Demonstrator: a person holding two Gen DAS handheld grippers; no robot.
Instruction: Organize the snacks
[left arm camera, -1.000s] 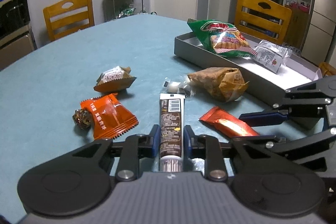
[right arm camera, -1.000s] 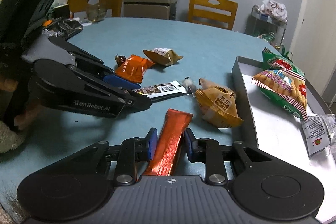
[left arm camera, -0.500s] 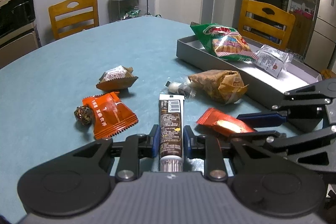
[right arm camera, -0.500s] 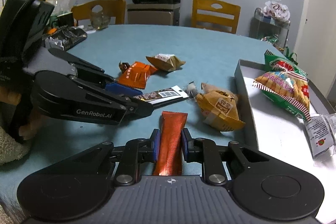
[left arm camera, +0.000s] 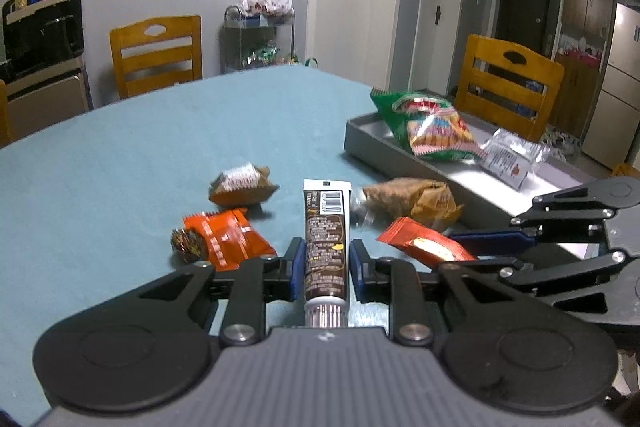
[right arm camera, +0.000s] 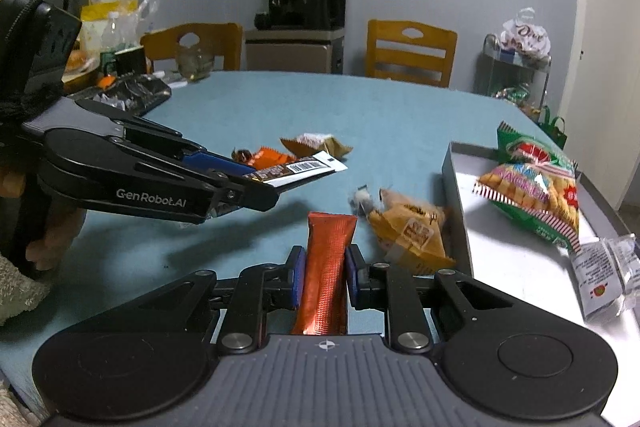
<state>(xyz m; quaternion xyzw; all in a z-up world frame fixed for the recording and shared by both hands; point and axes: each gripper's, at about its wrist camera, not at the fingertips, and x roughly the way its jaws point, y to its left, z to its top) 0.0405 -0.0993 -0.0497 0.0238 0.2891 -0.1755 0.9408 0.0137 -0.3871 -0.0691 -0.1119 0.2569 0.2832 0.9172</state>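
Note:
My left gripper (left arm camera: 325, 269) is shut on a brown snack bar (left arm camera: 325, 239) with a white barcode end, held above the teal table; it also shows in the right wrist view (right arm camera: 296, 171). My right gripper (right arm camera: 323, 273) is shut on an orange-red snack stick (right arm camera: 326, 267), also lifted, and seen in the left wrist view (left arm camera: 424, 243). The grey tray (left arm camera: 404, 163) at the right holds a green chip bag (left arm camera: 428, 125) and a clear packet (left arm camera: 508, 157).
Loose on the table: a tan wrapped cake (left arm camera: 412, 201), a small clear candy (right arm camera: 362, 199), a brown-gold pastry pack (left arm camera: 242, 185), an orange packet (left arm camera: 228, 239) and a foil chocolate ball (left arm camera: 186, 245). Wooden chairs (left arm camera: 158, 55) stand around the table.
Both grippers have risen from the table with their snacks held. The right gripper's stick has straightened between its fingers.

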